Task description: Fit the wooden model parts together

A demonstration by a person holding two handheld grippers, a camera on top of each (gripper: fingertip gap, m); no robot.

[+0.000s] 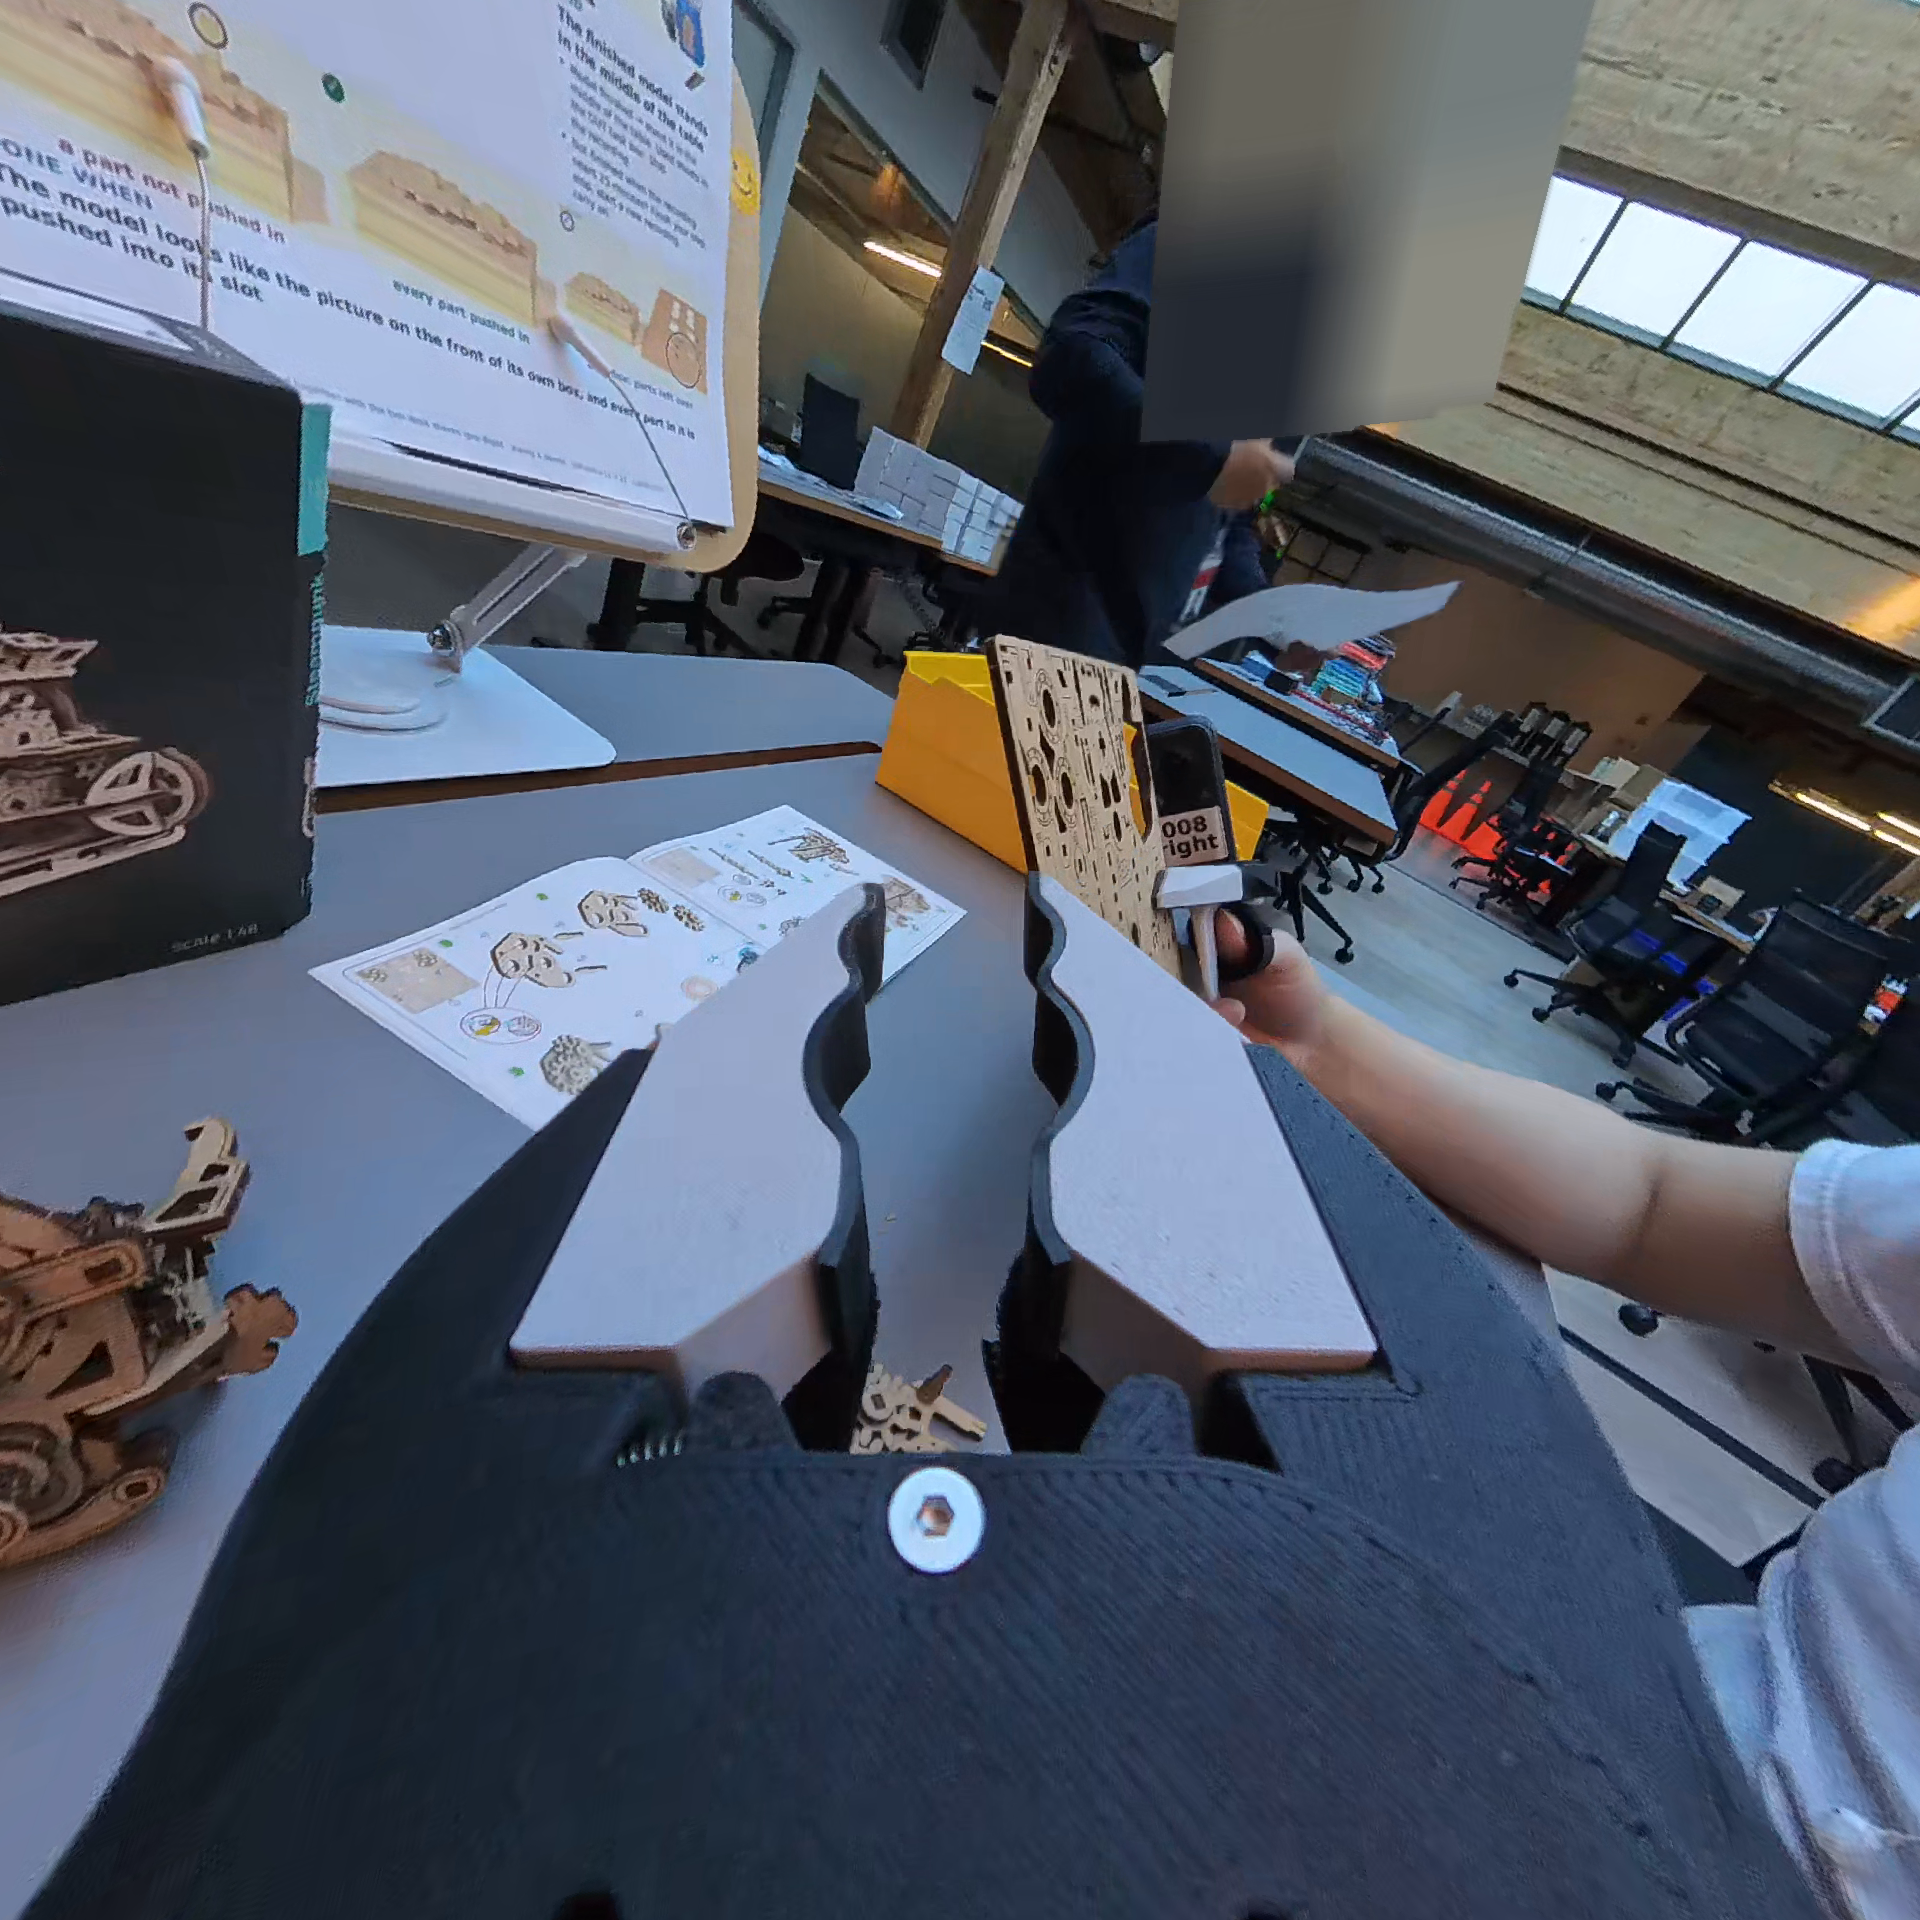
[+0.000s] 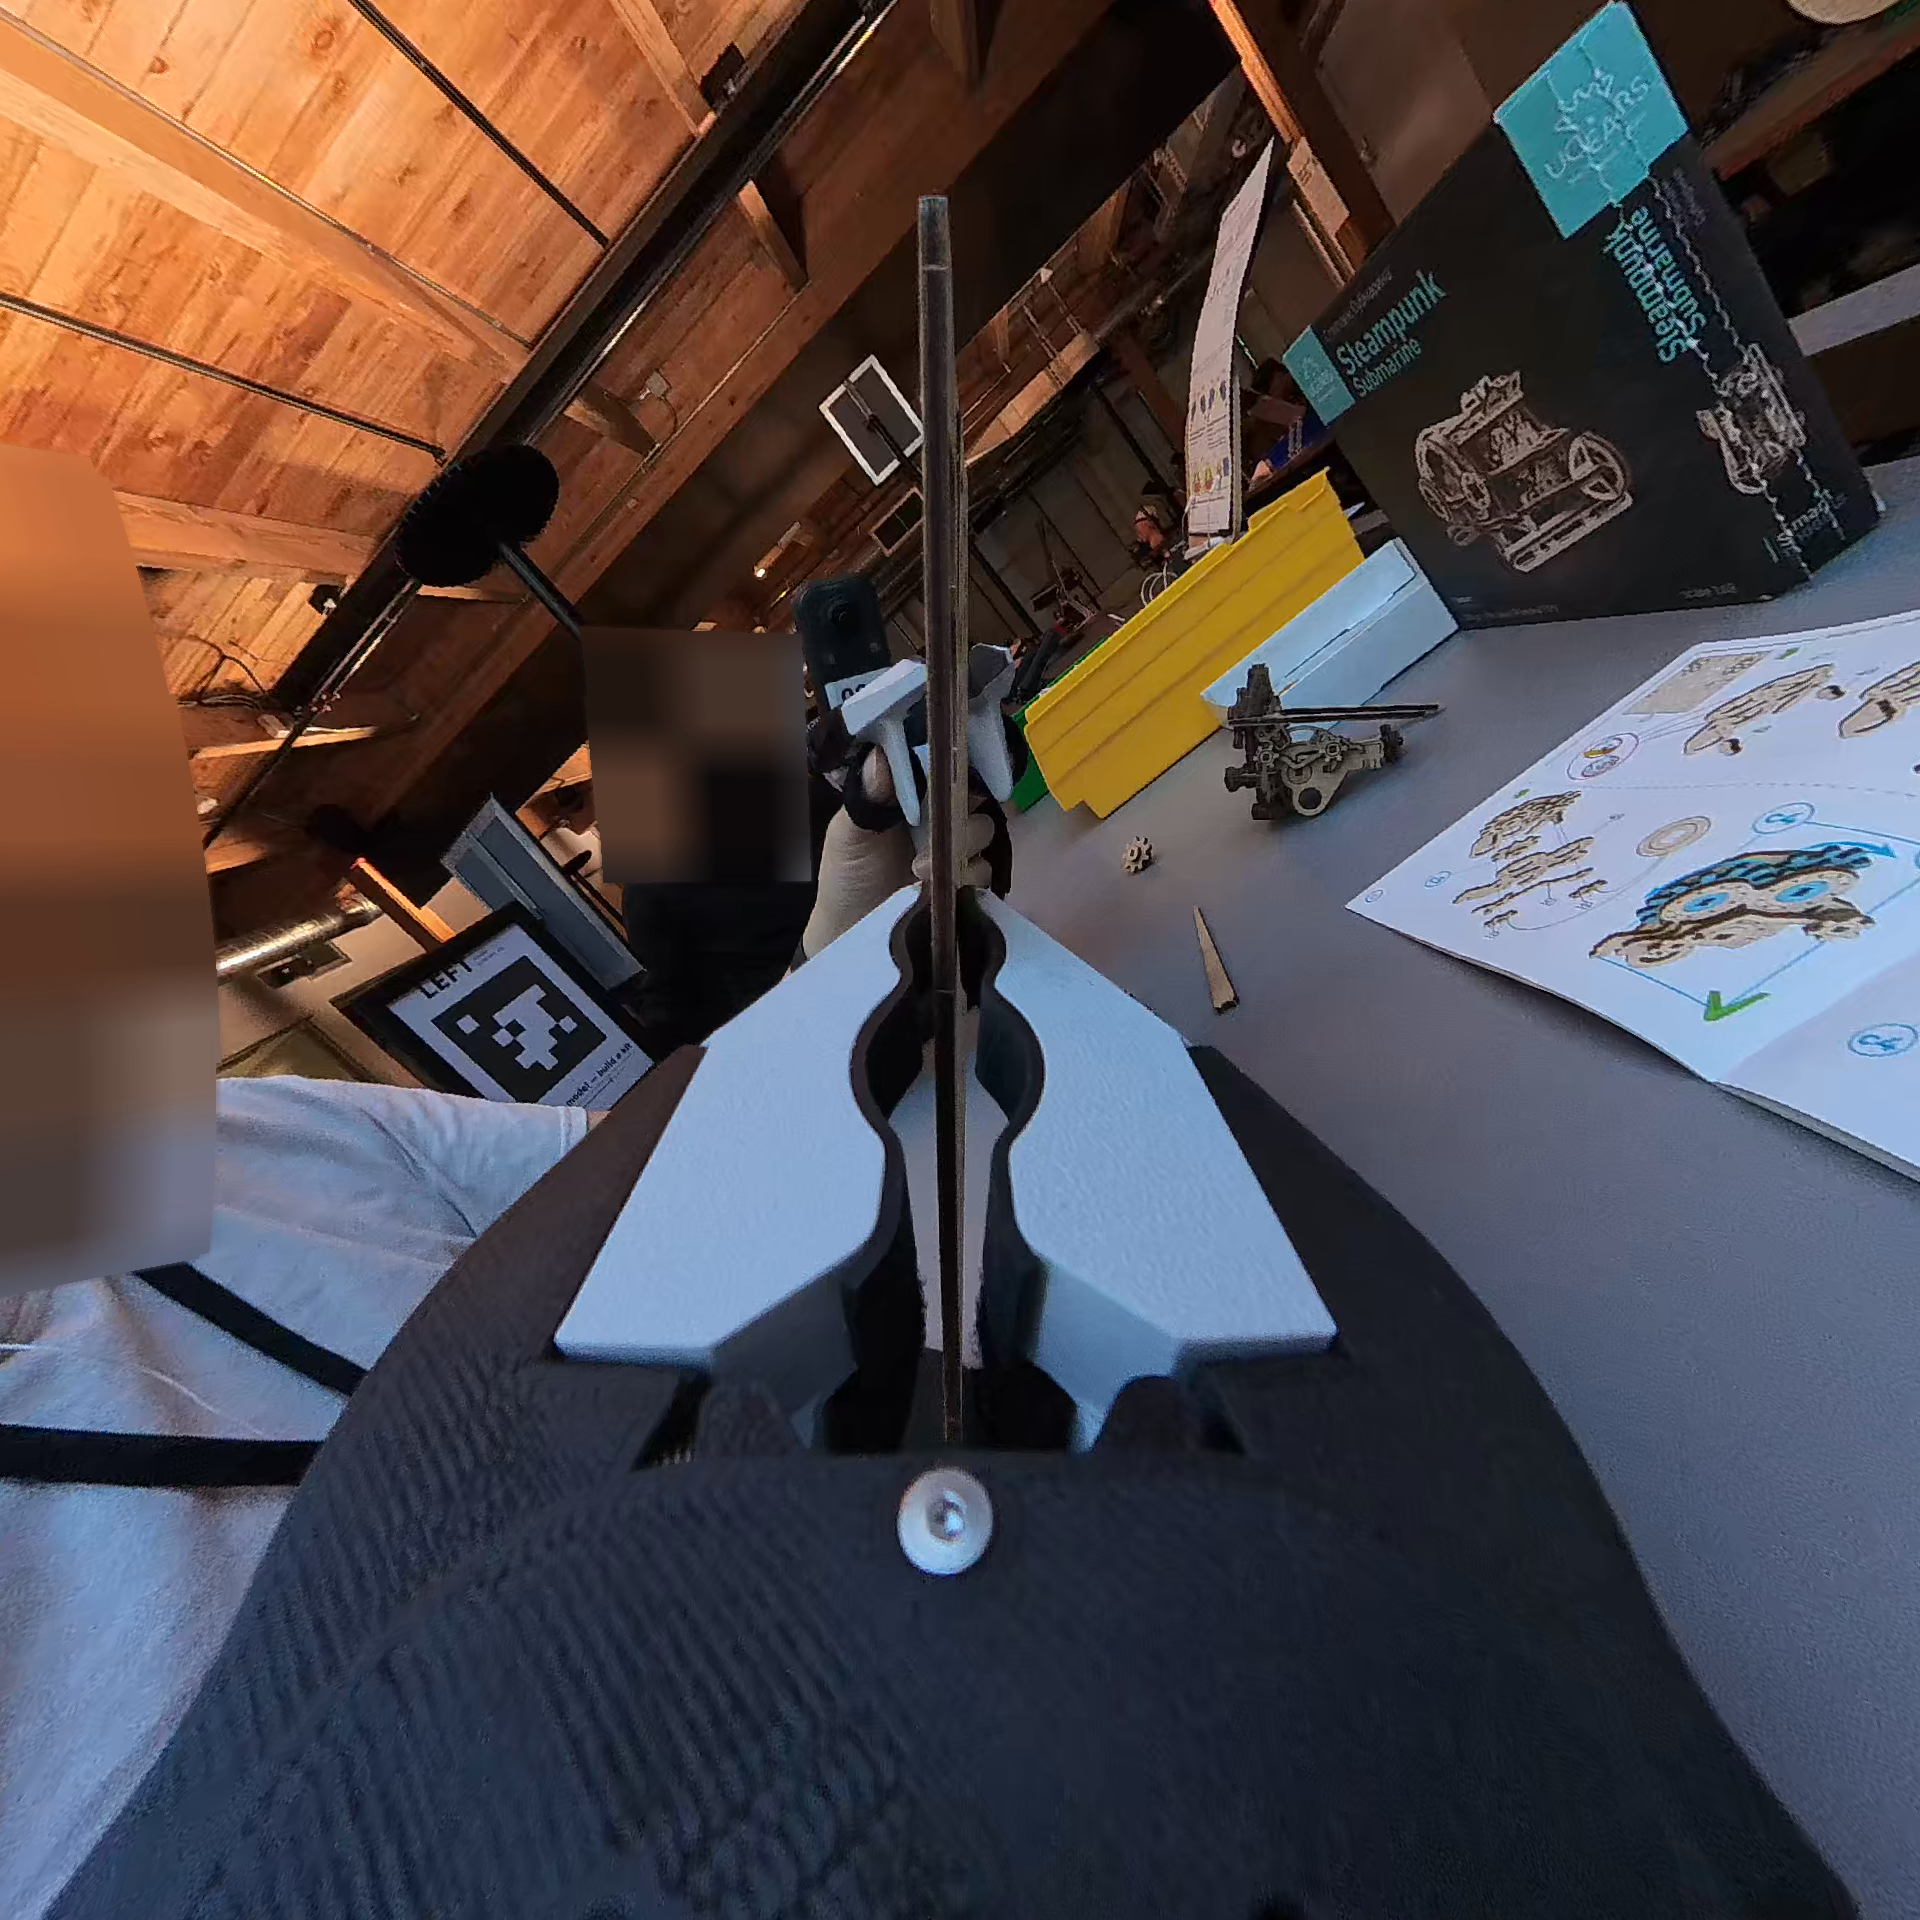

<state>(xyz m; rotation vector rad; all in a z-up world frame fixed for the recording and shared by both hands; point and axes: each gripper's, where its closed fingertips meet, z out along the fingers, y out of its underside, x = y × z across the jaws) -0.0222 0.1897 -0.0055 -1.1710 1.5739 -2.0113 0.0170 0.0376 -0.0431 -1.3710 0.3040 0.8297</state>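
My right gripper (image 2: 945,920) is shut on a thin laser-cut wooden parts sheet (image 2: 940,582), seen edge-on and held upright above the grey table (image 2: 1455,1195). In the left wrist view the sheet (image 1: 1081,790) stands just beyond and right of my left gripper (image 1: 951,914), which is open and empty. The right gripper (image 1: 1195,894) holds the sheet's lower right edge there. The left gripper (image 2: 935,727) also shows behind the sheet in the right wrist view, its fingers spread. A partly built wooden model (image 1: 94,1351) lies at the left. Small wooden parts (image 1: 914,1413) lie under my left gripper.
An open instruction booklet (image 1: 623,956) lies ahead. A black model box (image 1: 145,665), an instruction board on a stand (image 1: 416,239) and a yellow bin (image 1: 945,758) stand behind. A small gear (image 2: 1139,854), a wooden wedge (image 2: 1214,961) and a small assembly (image 2: 1299,758) lie on the table. To reach the partly built wooden model (image 1: 94,1351) in a straight line is about 15 centimetres for my left fingers, about 30 centimetres for my right. Look for it in the right wrist view (image 2: 1246,750) too.
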